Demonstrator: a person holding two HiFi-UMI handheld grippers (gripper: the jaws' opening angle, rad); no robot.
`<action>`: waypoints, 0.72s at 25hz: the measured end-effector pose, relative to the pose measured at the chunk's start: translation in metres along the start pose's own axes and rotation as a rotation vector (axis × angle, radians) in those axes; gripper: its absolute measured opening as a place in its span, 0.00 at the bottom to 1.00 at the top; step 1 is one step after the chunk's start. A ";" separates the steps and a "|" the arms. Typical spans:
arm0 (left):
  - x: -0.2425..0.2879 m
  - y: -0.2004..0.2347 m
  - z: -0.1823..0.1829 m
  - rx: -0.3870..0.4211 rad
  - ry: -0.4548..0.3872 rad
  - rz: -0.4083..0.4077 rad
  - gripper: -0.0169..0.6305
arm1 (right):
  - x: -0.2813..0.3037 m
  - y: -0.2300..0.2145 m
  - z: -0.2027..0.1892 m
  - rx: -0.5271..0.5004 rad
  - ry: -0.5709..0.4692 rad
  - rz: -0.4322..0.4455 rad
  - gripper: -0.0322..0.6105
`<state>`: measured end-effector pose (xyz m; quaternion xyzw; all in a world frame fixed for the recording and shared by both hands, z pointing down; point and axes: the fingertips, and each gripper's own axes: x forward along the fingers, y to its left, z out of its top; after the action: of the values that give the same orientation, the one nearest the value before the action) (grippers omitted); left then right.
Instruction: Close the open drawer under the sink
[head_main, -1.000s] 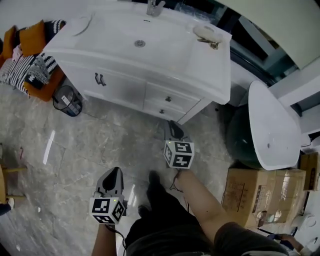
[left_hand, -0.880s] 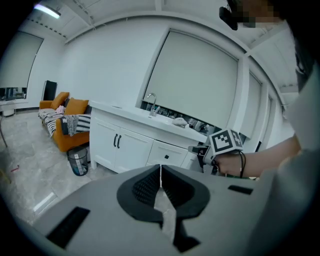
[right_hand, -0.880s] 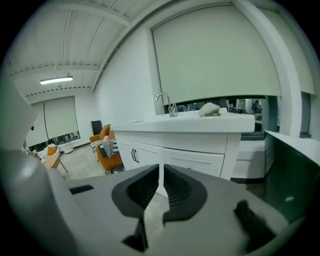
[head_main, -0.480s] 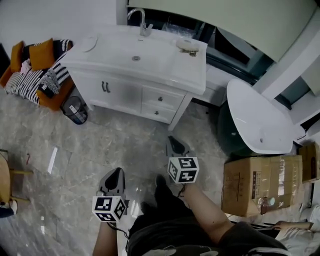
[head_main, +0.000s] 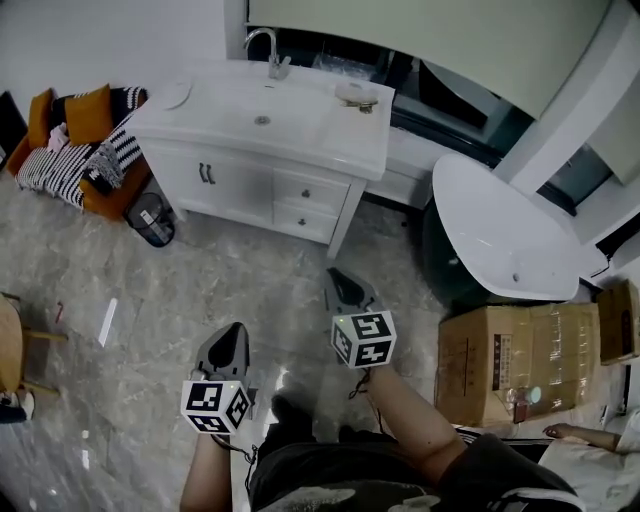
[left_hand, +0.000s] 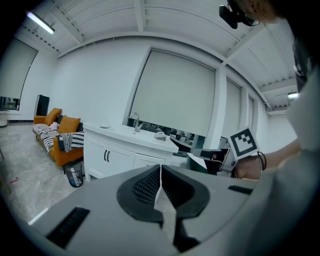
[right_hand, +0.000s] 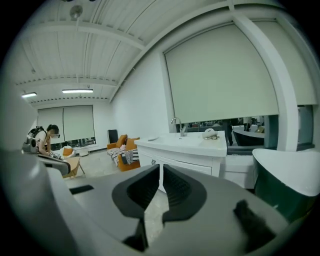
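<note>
The white sink cabinet (head_main: 262, 150) stands at the top centre of the head view, with two doors on the left and two small drawers (head_main: 308, 207) on the right. Both drawer fronts look flush with the cabinet front. My right gripper (head_main: 340, 280) hangs over the grey floor well short of the cabinet, its jaws (right_hand: 161, 169) almost together with only a thin slit and nothing between them. My left gripper (head_main: 231, 342) is lower left of it, shut and empty (left_hand: 160, 169). The cabinet (left_hand: 120, 150) also shows ahead in both gripper views (right_hand: 185, 157).
An orange sofa (head_main: 80, 130) with striped cushions and a small bin (head_main: 153, 220) stand left of the cabinet. A white-rimmed bathtub (head_main: 500, 240) and cardboard boxes (head_main: 520, 360) are on the right. A wooden stool (head_main: 12, 345) is at the left edge. Another person (right_hand: 44, 140) stands far off.
Both grippers have drawn back from the cabinet and risen. The right gripper, which was close under the drawers, is now well clear of them. The cabinet looks smaller and farther away.
</note>
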<state>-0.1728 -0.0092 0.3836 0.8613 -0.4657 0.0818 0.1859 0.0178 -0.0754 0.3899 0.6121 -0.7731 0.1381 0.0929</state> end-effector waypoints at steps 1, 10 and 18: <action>-0.004 -0.009 0.001 0.003 -0.010 0.007 0.05 | -0.010 -0.002 0.002 -0.001 -0.009 0.009 0.11; -0.047 -0.107 -0.012 0.036 -0.061 0.061 0.05 | -0.113 -0.017 -0.011 0.002 -0.040 0.111 0.11; -0.093 -0.183 -0.038 0.036 -0.077 0.088 0.05 | -0.200 -0.025 -0.042 0.029 -0.029 0.160 0.10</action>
<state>-0.0707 0.1689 0.3446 0.8458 -0.5082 0.0651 0.1486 0.0873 0.1171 0.3698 0.5514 -0.8188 0.1473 0.0614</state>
